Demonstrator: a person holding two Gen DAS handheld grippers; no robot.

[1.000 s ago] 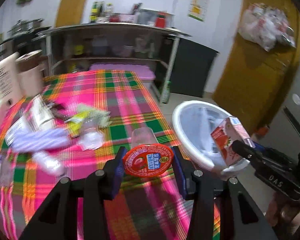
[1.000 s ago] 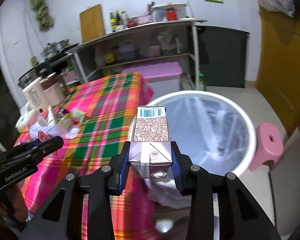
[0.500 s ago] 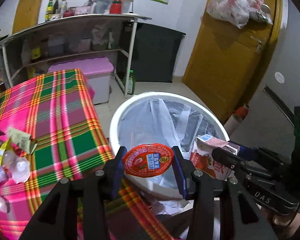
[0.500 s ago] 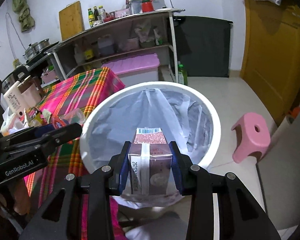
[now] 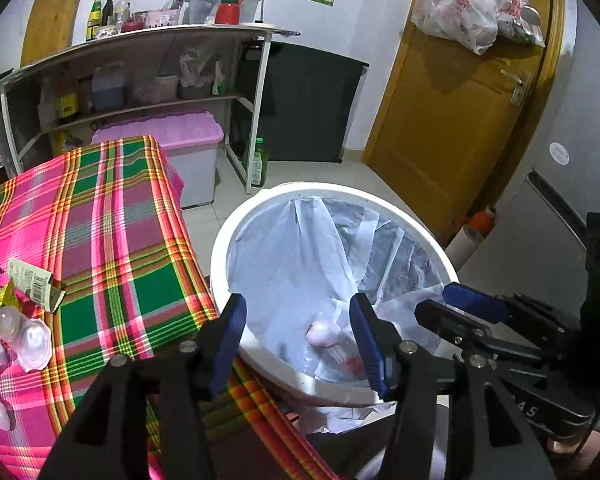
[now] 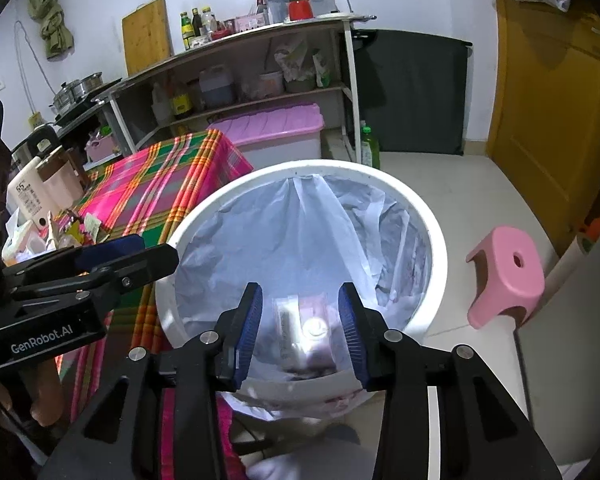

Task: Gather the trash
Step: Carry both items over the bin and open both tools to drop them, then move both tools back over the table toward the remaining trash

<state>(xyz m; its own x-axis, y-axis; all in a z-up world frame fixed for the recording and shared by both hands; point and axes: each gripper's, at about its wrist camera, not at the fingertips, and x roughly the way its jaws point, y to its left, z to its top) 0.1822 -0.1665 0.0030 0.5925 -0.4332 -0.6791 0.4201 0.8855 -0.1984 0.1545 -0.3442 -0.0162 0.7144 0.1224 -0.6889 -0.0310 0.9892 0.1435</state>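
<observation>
Now, at the bin:
Left gripper: jaws have just been opening and stand apart over the near rim of the trash bin, nothing between the blue pads.
Right gripper: jaws likewise have just been opening, parted above the bin's mouth, pads clear of everything (seen from the left camera it comes in from the right, side by side with the left one).
Trash bin: white, round, lined with a thin pale bag, standing on the tiled floor just beside the table corner.
Carton: down inside the liner, directly below the right gripper's gap, a round bright spot on its upper face; blurred, so print is unreadable.
Cup with red lid: low in the liner below the left gripper, a pale rounded shape with a red patch next to it (detail too soft to say more).
Table: covered in a pink and green plaid cloth.
Remaining trash: wrappers, a small clear cup and crumpled plastic, clustered at the table's left side, well apart from the bin.
Pink stool: on the floor to the right of the bin.
Person: a hand grips the left gripper's handle, partly visible at the lower left of the right camera.
</observation>
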